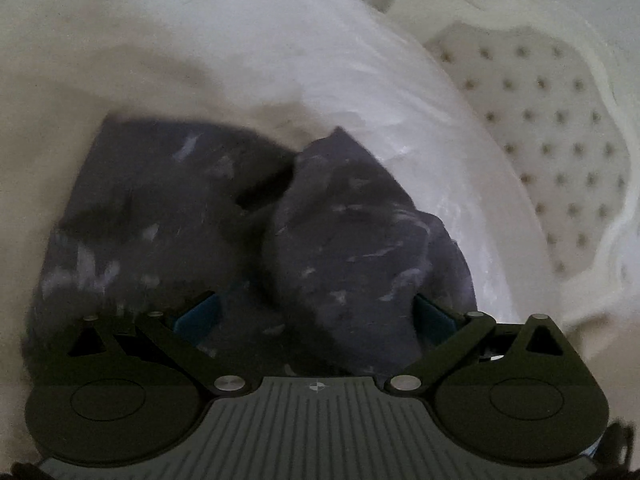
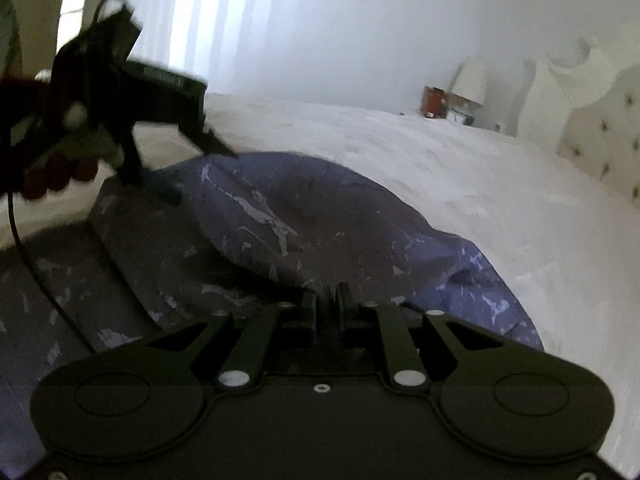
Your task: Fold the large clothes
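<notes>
A dark blue-grey garment (image 1: 340,240) with pale flecks lies bunched on a white bed cover (image 1: 420,120). My left gripper (image 1: 316,316) is open, its blue pads (image 1: 196,316) wide apart, with a rumpled hump of the cloth rising between them. The right wrist view shows that left gripper (image 2: 204,178) at the upper left, tilted down over the far edge of the garment (image 2: 320,208). My right gripper (image 2: 326,300) sits low at the garment's near fold. Its jaws stand only a narrow gap apart and I see no cloth pinched between them.
The white bed cover (image 2: 440,168) spreads to the right and behind. A tufted headboard (image 2: 608,140) stands at the far right. A lamp (image 2: 470,80) and a red item (image 2: 434,102) sit beyond the bed. A black cable (image 2: 40,280) hangs from the left gripper's hand (image 2: 52,172).
</notes>
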Tool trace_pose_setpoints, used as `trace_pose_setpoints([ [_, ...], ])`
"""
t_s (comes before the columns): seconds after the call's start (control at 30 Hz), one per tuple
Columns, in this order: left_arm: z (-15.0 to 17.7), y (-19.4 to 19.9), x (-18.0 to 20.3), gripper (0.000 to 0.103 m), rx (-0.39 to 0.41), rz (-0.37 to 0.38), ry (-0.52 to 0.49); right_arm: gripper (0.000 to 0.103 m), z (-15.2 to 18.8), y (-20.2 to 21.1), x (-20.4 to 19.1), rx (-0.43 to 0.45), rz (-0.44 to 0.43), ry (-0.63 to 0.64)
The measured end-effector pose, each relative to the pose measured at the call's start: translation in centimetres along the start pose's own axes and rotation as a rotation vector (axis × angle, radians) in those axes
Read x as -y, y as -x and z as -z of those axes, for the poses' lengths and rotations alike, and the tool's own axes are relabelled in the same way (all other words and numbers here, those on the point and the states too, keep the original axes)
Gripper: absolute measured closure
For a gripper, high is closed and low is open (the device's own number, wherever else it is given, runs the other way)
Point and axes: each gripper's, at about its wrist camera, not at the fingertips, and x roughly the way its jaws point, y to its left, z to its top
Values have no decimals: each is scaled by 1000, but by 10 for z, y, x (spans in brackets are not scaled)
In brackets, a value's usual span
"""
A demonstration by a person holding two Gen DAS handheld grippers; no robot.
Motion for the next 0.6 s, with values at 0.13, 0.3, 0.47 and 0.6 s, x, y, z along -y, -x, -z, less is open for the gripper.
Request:
trace_pose_setpoints([
  [0.13,1,-13,-7,23,-56,80,102,82,3,6,5,-3,8,-46],
  [0.3,-1,-11,9,91,-26,164,112,19,5,21,27,2,-38,-309],
  [0.47,-8,-5,35,94,-4,231,68,12,25,33,64,17,-261,-756],
  [0.6,-8,-5,49,94,-2,260,70,11,44,6,81,26,-450,-1083],
])
